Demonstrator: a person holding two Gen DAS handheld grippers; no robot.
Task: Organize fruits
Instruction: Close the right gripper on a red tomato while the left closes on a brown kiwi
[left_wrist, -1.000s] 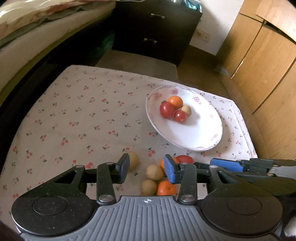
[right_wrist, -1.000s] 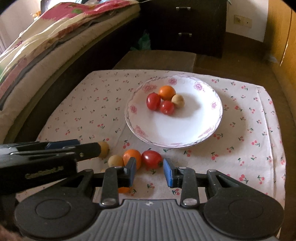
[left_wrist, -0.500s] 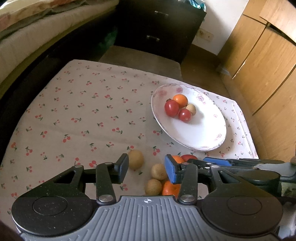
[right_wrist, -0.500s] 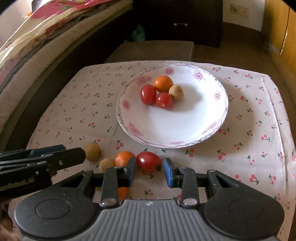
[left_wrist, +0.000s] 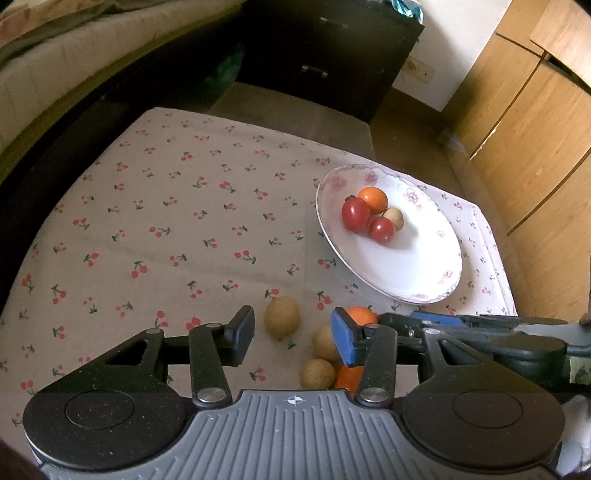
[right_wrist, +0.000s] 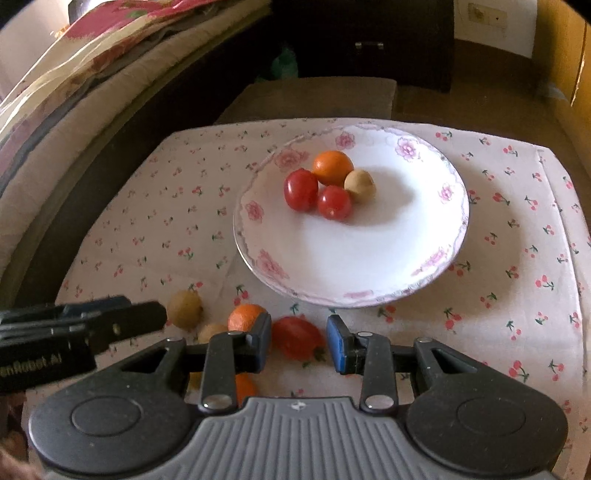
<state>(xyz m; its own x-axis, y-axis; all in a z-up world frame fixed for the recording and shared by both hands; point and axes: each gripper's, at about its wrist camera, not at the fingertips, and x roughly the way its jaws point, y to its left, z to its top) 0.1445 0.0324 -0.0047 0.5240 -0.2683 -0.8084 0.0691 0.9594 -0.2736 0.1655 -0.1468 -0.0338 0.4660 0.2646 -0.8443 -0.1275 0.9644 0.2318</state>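
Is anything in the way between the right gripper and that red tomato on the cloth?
Nothing visible. The red tomato lies straight ahead of the right gripper, between its open fingers. An orange sits just beside it on the left, close to that finger.

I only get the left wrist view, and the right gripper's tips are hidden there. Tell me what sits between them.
Observer: A red tomato lies on the cloth between the right gripper's fingers.
Operator: Say whether it is gripped.
Observer: Not visibly. A narrow gap seems to show between the tomato and the blue pad.
Operator: Report what lies ahead of it.
Observer: The plate's near rim lies just beyond the tomato, apart from it, with only cloth between them.
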